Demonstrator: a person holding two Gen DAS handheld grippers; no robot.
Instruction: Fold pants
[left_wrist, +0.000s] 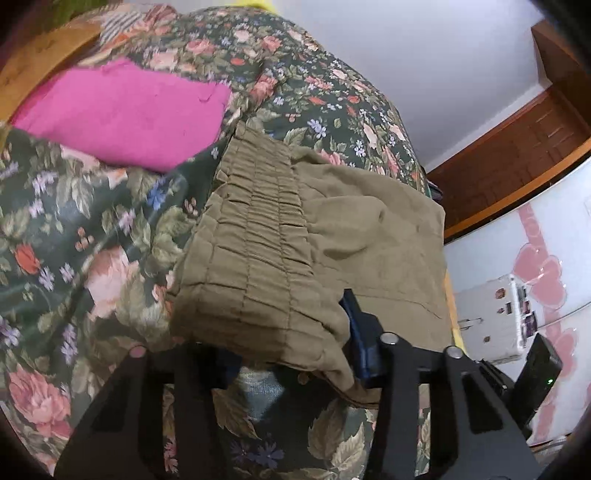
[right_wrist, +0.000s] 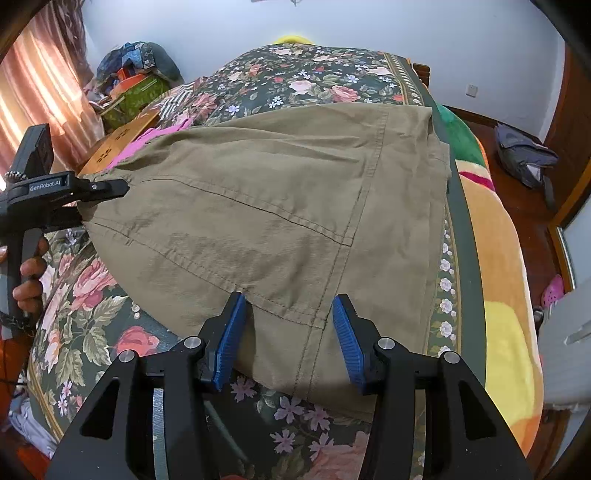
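Olive khaki pants (right_wrist: 280, 206) lie spread on a floral bedspread (right_wrist: 92, 295). In the left wrist view their gathered elastic waistband (left_wrist: 255, 251) is nearest me. My left gripper (left_wrist: 295, 354) has its jaws set wide around the waistband's near corner; cloth drapes over them and hides the left pad, only the right blue pad (left_wrist: 360, 332) shows. It also shows in the right wrist view (right_wrist: 110, 188) at the pants' left edge. My right gripper (right_wrist: 288, 328) is open, its blue pads (right_wrist: 231, 332) on either side of the pants' near edge, by a seam.
A folded pink garment (left_wrist: 122, 110) lies on the bed beyond the waistband. A wooden board (right_wrist: 122, 136) and a cluttered pile (right_wrist: 133, 77) sit at the bed's far left. A bright blanket (right_wrist: 506, 295) hangs along the right edge. A white fridge (left_wrist: 495, 317) stands beside the bed.
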